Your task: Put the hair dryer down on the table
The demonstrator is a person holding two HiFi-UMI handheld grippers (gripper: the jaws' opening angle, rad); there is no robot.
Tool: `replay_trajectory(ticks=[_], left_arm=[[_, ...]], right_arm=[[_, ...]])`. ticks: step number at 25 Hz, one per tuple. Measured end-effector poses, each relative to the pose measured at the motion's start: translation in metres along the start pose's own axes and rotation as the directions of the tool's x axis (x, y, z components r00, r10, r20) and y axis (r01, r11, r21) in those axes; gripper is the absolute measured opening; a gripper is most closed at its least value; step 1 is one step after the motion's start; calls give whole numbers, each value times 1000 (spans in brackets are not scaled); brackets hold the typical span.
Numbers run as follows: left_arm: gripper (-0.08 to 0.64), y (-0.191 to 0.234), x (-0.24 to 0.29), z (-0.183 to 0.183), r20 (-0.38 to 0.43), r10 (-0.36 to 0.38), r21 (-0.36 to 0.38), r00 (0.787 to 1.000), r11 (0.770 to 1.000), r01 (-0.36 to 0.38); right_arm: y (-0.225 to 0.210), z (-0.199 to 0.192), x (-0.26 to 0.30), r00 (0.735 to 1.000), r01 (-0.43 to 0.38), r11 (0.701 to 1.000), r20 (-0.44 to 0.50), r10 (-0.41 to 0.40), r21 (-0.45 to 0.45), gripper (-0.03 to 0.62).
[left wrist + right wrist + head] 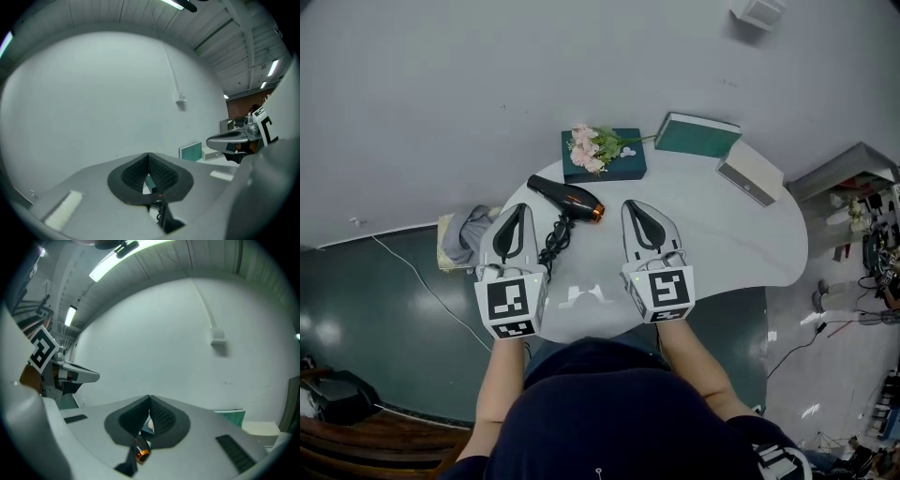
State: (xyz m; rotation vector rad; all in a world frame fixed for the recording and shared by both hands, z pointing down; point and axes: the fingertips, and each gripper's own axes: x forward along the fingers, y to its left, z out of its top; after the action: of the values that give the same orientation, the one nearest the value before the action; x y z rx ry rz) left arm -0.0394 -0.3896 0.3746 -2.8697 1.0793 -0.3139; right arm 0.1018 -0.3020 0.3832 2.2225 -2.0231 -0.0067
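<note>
The black hair dryer (567, 198) with an orange nozzle lies on the white table (741, 244), its coiled black cord (555, 242) trailing toward me. My left gripper (517, 208) hovers just left of the cord, jaws shut with nothing between them. My right gripper (635, 204) hangs just right of the nozzle, also shut and empty. In the right gripper view the orange nozzle (142, 453) shows below the closed right gripper (150, 399). In the left gripper view a bit of cord (161, 215) shows under the closed left gripper (149, 157).
A dark green box (623, 167) with pink flowers (591, 147) on it sits behind the dryer. A green book (697, 135) and a white box (751, 172) lie at the table's far right. A cloth (469, 234) and cables lie on the floor.
</note>
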Motion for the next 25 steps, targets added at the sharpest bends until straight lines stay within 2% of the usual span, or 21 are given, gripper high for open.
replay_trajectory(ticks=[6, 9, 11, 15, 18, 21, 25], left_arm=[[11, 11, -33, 74, 172, 48, -18, 984, 999, -46], [11, 11, -46, 100, 188, 48, -47, 981, 998, -40], [11, 12, -52, 113, 202, 33, -40, 979, 999, -26], [11, 13, -61, 126, 214, 7, -32, 977, 999, 0], [11, 14, -64, 131, 220, -9, -33, 975, 999, 16], [11, 16, -66, 129, 211, -18, -44, 977, 999, 28], [11, 25, -67, 123, 228, -37, -32, 973, 998, 45]], right_arm=[[-4, 73, -25, 992, 14, 1000, 123, -13, -10, 11], [-3, 105, -36, 986, 22, 999, 168, -18, -24, 11], [-1, 122, -42, 981, 25, 999, 195, -18, -34, 11], [4, 140, -48, 975, 37, 998, 220, -23, -60, 11], [9, 145, -50, 974, 75, 991, 219, -50, -108, 9], [15, 144, -49, 978, 94, 990, 196, -72, -102, 9], [28, 137, -46, 980, 73, 992, 193, -52, -102, 9]])
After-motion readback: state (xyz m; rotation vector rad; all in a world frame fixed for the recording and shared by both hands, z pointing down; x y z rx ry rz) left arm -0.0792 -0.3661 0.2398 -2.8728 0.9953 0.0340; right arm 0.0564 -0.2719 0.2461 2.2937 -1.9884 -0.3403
